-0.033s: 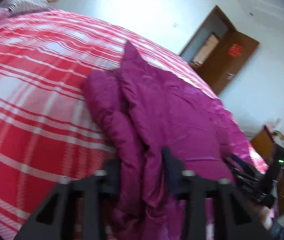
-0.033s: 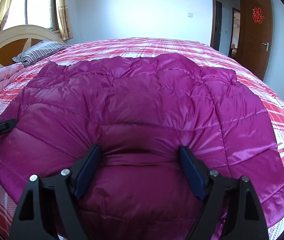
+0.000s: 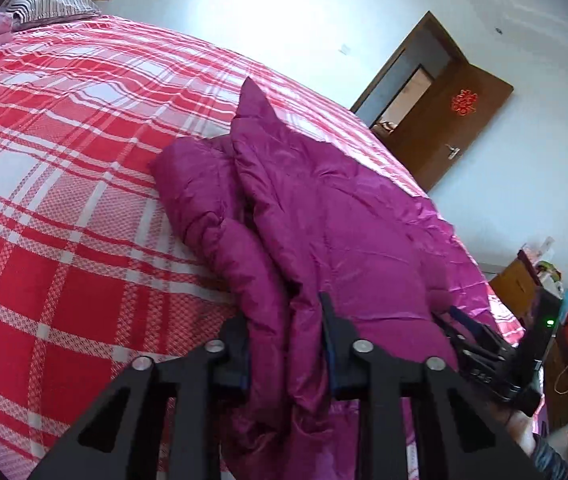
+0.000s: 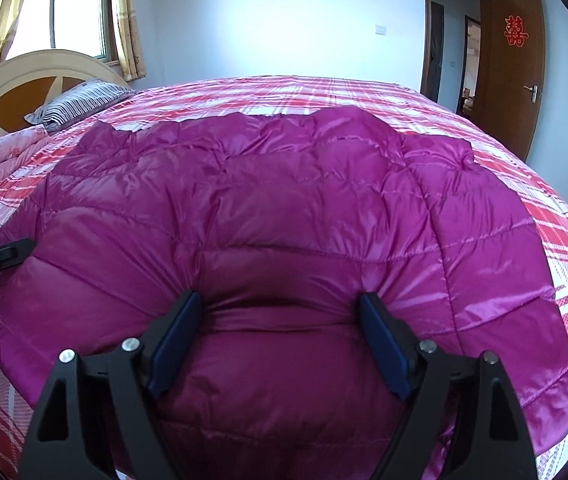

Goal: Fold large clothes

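A magenta quilted down coat (image 4: 284, 208) lies spread on a bed with a red and white plaid cover (image 3: 52, 184). In the left wrist view the coat (image 3: 343, 220) has a folded sleeve alongside it. My left gripper (image 3: 285, 324) is shut on a bunched fold at the coat's near edge. My right gripper (image 4: 280, 312) is open, its jaws wide apart and pressed down on the coat's near hem, with puffy fabric bulging between them. The right gripper also shows in the left wrist view (image 3: 483, 344), and the left gripper's tip shows at the left of the right wrist view (image 4: 0, 256).
A striped pillow (image 4: 76, 100) and a curved headboard (image 4: 12, 88) are at the bed's far left. A brown door (image 4: 515, 64) stands open at the right. Cluttered furniture (image 3: 555, 304) stands beside the bed.
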Motion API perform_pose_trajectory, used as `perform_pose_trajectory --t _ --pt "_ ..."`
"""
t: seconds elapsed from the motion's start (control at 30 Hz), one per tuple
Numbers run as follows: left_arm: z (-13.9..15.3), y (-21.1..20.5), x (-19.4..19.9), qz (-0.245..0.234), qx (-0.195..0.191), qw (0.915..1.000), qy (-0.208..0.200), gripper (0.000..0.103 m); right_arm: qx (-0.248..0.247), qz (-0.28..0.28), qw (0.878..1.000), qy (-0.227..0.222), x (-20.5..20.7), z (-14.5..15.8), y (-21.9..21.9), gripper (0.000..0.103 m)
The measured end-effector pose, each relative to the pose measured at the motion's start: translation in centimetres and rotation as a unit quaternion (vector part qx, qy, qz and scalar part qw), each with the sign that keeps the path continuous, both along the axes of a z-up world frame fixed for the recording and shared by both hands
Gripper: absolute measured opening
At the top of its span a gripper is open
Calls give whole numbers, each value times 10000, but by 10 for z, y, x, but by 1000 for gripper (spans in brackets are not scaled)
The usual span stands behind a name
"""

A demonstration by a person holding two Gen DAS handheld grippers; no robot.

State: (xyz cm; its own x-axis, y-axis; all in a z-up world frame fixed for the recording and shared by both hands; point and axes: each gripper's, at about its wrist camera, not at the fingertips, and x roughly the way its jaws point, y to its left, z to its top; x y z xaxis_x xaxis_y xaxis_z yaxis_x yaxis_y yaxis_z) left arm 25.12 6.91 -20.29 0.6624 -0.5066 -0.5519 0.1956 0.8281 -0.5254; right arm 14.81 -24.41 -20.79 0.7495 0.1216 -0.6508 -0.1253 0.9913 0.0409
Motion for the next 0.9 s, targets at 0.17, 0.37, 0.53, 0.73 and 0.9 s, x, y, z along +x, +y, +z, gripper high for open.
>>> perform_pose_trajectory --t 0.17,0.37,0.53,0.73,0.9 --pt "14 7 -5 -42 -473 9989 65 18 49 15 10000 -11 -2 -2 -4 84" --pt "54 -3 -8 -86 -1129 9936 -35 17 128 19 9999 -76 -5 -2 -6 84" --pt "99 -43 -15 -382 -1237 9911 -296 17 230 66 9997 19 -2 0 -9 85" --pt "132 -114 -11 -860 -904 9906 -564 17 434 160 9989 112 1 3 -16 85" --pt "137 -156 -5 -1121 -682 9890 -685 17 691 278 9971 146 -6 16 -35 83"
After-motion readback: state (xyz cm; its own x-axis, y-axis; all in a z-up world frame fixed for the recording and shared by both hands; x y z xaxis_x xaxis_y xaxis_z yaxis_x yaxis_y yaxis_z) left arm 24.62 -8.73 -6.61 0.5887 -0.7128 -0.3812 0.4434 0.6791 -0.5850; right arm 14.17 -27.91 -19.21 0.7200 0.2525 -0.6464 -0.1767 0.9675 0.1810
